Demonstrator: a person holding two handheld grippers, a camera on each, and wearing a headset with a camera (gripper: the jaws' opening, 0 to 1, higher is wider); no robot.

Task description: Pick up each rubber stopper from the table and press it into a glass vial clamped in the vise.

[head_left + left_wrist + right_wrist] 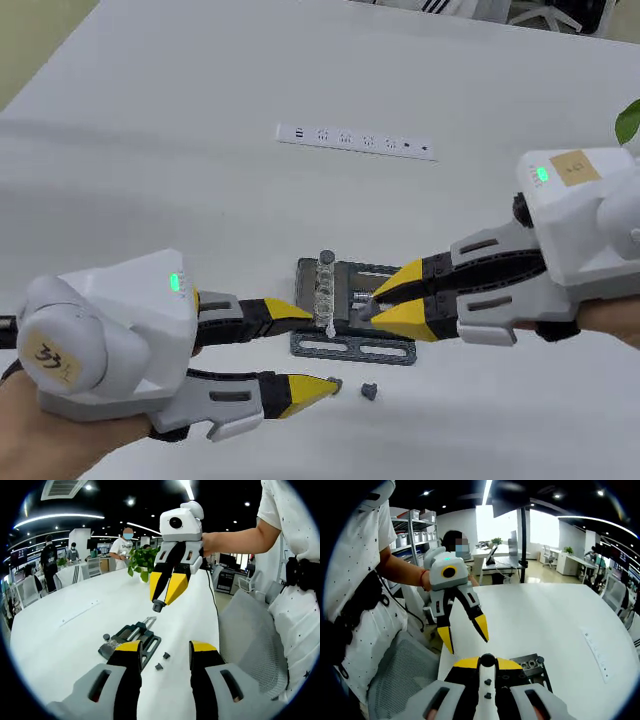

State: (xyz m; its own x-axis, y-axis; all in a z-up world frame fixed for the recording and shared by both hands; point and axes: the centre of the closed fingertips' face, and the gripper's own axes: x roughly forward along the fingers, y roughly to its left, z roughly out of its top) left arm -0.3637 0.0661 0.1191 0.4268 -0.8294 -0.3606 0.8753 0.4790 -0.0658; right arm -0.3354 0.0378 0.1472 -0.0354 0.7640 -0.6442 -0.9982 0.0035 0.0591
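Rubber stopper [157, 606], dark, qty 1: pinched at the tips of the right gripper [378, 308], jaws clamped on it, raised off the table [200, 200]. Glass vials [325, 290]: clear, upright, in a row held in the vise [350, 347]. They lie below and just ahead of the right fingertips; whether the stopper is over a mouth, can't tell. Loose stoppers [369, 391], qty 2: on table just beyond the nearer fingertip of the left gripper [312, 348], which is the closer gripper to them. Left gripper: jaws spread, nothing held, low and roughly level, pointing at vise. Right gripper: opposite side, tips angled down toward vise. Est. next move: line stopper up w/ a vial's upright axis, then press straight down.
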